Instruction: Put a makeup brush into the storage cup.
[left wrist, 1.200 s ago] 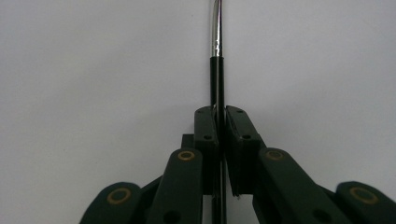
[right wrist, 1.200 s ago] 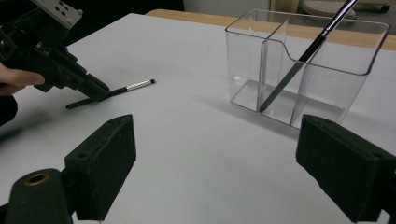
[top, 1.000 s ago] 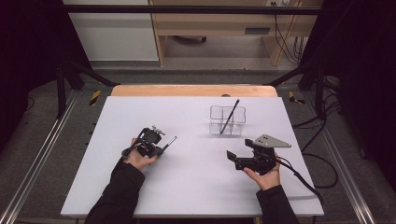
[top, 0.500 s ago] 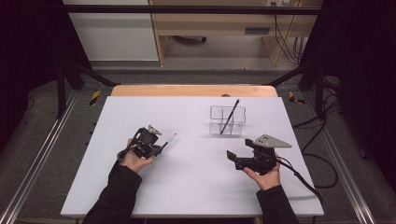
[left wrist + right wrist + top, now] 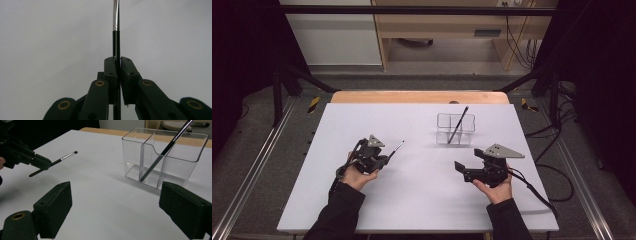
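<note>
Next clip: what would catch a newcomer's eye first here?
The left gripper, near the table's left middle, is clamped on a thin brush whose tip points toward a clear box at the far right. Another brush leans in that box, while the right gripper waits open nearby.

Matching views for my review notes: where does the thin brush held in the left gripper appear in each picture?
High view: brush sticks out up-right from the left gripper, left of centre.
Left gripper view: it runs straight up the middle, clamped between the jaws.
Right gripper view: upper left, bristle tip pointing right.
Shared landmark: the white table under the brush.
</note>
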Tool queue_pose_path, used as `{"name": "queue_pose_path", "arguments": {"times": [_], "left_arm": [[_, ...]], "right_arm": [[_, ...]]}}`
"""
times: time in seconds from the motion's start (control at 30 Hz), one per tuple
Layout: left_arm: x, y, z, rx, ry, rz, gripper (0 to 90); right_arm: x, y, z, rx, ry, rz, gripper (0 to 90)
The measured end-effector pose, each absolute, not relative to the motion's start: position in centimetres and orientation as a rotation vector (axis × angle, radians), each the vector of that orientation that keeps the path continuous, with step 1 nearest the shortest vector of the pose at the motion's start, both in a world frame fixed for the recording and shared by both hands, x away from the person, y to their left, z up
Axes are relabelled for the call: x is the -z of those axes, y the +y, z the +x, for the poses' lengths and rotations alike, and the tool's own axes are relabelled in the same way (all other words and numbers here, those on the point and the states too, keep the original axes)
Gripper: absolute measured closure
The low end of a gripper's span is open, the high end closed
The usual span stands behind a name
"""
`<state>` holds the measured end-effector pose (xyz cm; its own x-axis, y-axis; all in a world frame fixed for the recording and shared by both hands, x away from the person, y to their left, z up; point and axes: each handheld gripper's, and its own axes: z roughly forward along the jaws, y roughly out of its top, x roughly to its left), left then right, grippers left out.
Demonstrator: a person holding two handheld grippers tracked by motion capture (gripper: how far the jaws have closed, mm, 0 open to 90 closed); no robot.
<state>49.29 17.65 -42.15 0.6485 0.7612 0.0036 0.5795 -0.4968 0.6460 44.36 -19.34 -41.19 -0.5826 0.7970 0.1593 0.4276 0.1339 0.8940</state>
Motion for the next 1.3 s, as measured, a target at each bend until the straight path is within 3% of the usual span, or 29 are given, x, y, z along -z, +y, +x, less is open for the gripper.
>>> {"name": "queue_pose_path", "arguments": {"times": [0.5,1.3], "left_arm": [[41.2,18.4,46.9,-0.419,1.049,2.127,83.1],[40.1,15.8,44.1,-0.500,0.999,1.994,83.1]], "right_arm": [[41.0,-19.1,44.2,-1.466,2.054,1.186,9.1],[40.2,-18.5,44.0,-1.524,1.992,1.207,7.0]]}}
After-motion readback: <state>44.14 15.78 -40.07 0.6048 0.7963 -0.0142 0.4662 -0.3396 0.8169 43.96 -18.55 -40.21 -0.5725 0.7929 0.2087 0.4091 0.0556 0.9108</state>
